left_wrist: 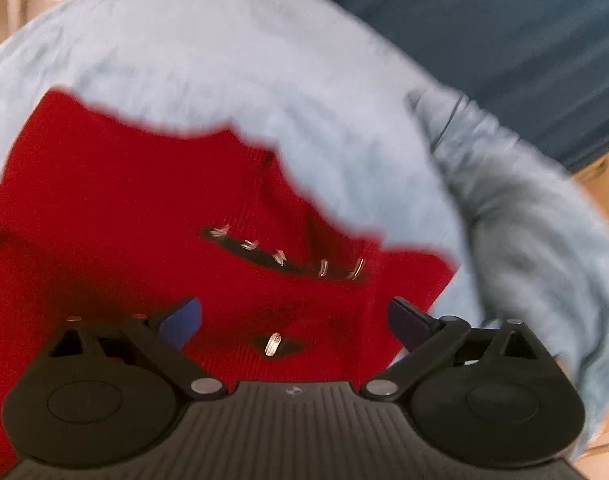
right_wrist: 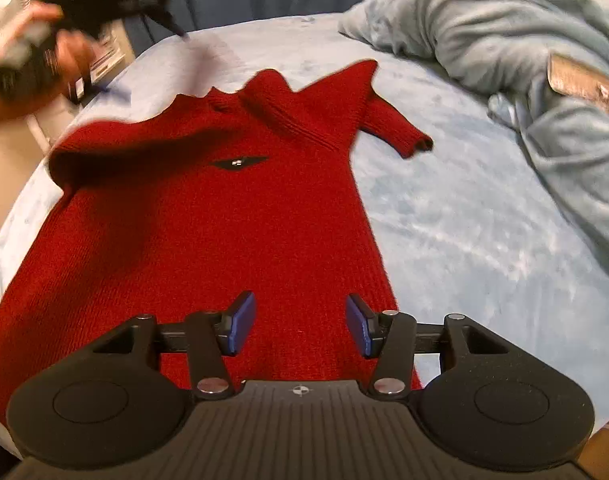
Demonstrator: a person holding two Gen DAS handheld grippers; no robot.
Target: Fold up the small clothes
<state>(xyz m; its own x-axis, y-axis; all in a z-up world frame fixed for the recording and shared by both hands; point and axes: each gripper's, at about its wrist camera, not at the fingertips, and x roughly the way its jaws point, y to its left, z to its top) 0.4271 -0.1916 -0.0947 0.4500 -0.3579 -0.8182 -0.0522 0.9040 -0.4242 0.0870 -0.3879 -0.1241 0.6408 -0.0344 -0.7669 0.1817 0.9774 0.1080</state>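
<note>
Across a pale blue blanket (right_wrist: pixel 444 208) a red knit dress (right_wrist: pixel 208 232) is lying flat, filling the right wrist view from 6 o'clock up to 12, its hem nearest the camera and its collar at the far end. One short sleeve (right_wrist: pixel 400 132) is sticking out toward 2 o'clock, resting on the blanket. A dark slit (right_wrist: pixel 240 163) with a small shiny piece is sitting on the chest. The right gripper (right_wrist: pixel 300 326) is hovering over the lower dress with its jaws standing wide and nothing between them. Toward 10 o'clock the left gripper (right_wrist: pixel 104 4) is showing as a dark blur, held in a hand (right_wrist: pixel 56 52) above the dress's far left shoulder. A bunched pale blue cover (right_wrist: pixel 524 48) is lying at 1 to 3 o'clock.

From the left wrist view the dress (left_wrist: pixel 144 220) is sitting close under the camera, blurred, with a row of silver clips (left_wrist: pixel 288 258) along a dark slit at centre. The left gripper (left_wrist: pixel 294 320) is hanging over the knit with jaws spread wide, gripping nothing. Blanket (left_wrist: pixel 224 60) is running from 9 through 12 o'clock, and dark blue fabric (left_wrist: pixel 484 32) is filling 1 o'clock
</note>
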